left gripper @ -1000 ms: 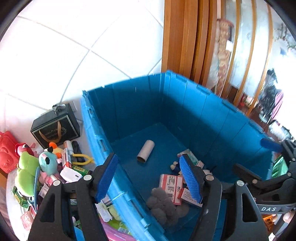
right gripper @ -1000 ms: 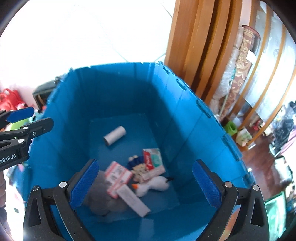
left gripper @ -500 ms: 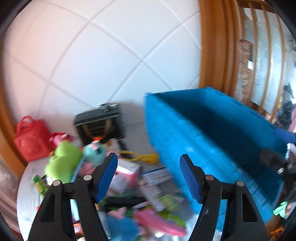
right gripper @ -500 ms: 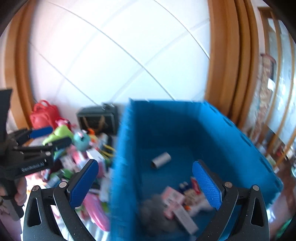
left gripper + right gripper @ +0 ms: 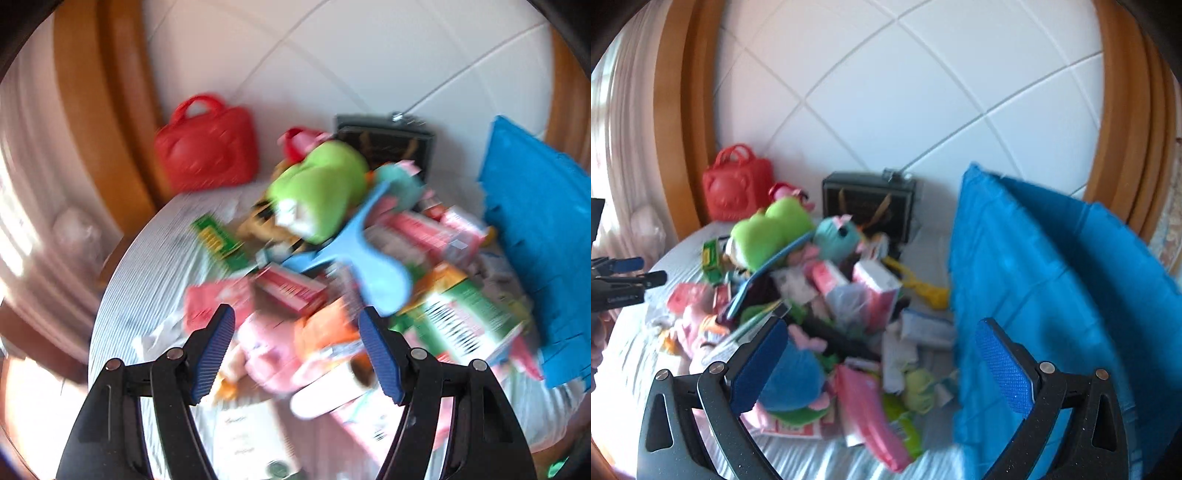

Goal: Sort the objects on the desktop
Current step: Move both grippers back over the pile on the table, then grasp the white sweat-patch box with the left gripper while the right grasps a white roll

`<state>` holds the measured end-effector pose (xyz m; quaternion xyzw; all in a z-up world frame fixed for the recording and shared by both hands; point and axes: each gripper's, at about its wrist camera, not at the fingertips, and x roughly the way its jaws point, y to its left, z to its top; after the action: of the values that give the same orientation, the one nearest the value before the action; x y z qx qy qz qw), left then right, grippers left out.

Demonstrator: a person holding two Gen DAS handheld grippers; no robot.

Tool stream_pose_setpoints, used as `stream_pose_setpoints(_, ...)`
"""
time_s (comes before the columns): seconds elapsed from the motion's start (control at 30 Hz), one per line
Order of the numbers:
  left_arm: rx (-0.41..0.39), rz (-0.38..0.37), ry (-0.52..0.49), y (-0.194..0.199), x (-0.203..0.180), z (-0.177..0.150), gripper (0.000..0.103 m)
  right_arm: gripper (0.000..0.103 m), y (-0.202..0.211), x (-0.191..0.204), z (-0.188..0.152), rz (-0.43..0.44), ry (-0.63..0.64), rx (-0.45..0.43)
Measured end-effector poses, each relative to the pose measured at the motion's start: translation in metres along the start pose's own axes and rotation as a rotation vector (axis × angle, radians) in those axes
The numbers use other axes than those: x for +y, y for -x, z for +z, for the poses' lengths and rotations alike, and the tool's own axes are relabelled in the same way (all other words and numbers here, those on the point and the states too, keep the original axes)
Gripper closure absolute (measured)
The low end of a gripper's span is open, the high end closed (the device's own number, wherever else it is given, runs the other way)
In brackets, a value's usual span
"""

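Note:
A blurred heap of toys and small boxes covers the round table (image 5: 147,266). In it lie a green plush (image 5: 325,184), a light blue plastic piece (image 5: 365,258), a red-and-pink box (image 5: 291,288) and a green-and-white box (image 5: 461,317). My left gripper (image 5: 295,317) hangs open above the heap's near side, nothing between its pads. In the right wrist view my right gripper (image 5: 881,328) is also open and empty, over a blue plush (image 5: 794,376) and a pink case (image 5: 871,417). The blue bin (image 5: 1052,295) stands right of the heap. The left gripper (image 5: 624,273) shows at the left edge.
A red handbag (image 5: 735,192) and a black box with a gold ribbon (image 5: 868,206) stand at the back against the white tiled wall. A teal plush (image 5: 836,236) and a yellow item (image 5: 927,291) lie nearby. Wooden frames flank the wall. The bin's wall (image 5: 535,240) blocks the right.
Both views have swung left from the inside of the blue bin to the heap on the table. Both grippers stayed open and empty throughout.

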<state>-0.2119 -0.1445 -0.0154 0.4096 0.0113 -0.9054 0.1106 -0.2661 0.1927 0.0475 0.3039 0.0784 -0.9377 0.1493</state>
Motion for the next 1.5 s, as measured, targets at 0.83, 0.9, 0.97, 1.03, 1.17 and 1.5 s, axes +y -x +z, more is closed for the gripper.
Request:
stream_pose_setpoints(0.83, 0.455, -0.004, 0.033, -0.127, 0.04, -0.161, 0.02, 0.0, -0.057, 0.098, -0.008, 0.182, 0.026, 0.149)
stream_pose_setpoints(0.9, 0.485, -0.024, 0.087, -0.134, 0.052, -0.167, 0.02, 0.0, -0.056, 0.117, -0.002, 0.208, 0.048, 0.131)
stream_pose_setpoints(0.97, 0.508, -0.031, 0.122, -0.141, 0.064, -0.174, 0.02, 0.0, -0.055, 0.136, 0.001, 0.238, 0.072, 0.126)
stream_pose_setpoints(1.03, 0.502, -0.051, 0.125, -0.144, 0.073, -0.178, 0.024, 0.0, -0.057, 0.151, 0.002, 0.255, 0.09, 0.127)
stream_pose_setpoints(1.17, 0.41, -0.051, 0.087, -0.132, 0.078, -0.169, 0.026, 0.0, -0.068, 0.179, 0.0, 0.308, 0.091, 0.172)
stream_pose_setpoints(1.5, 0.133, -0.065, -0.079, -0.108, 0.068, -0.115, 0.026, 0.036, -0.106, 0.239, -0.034, 0.319, 0.034, 0.321)
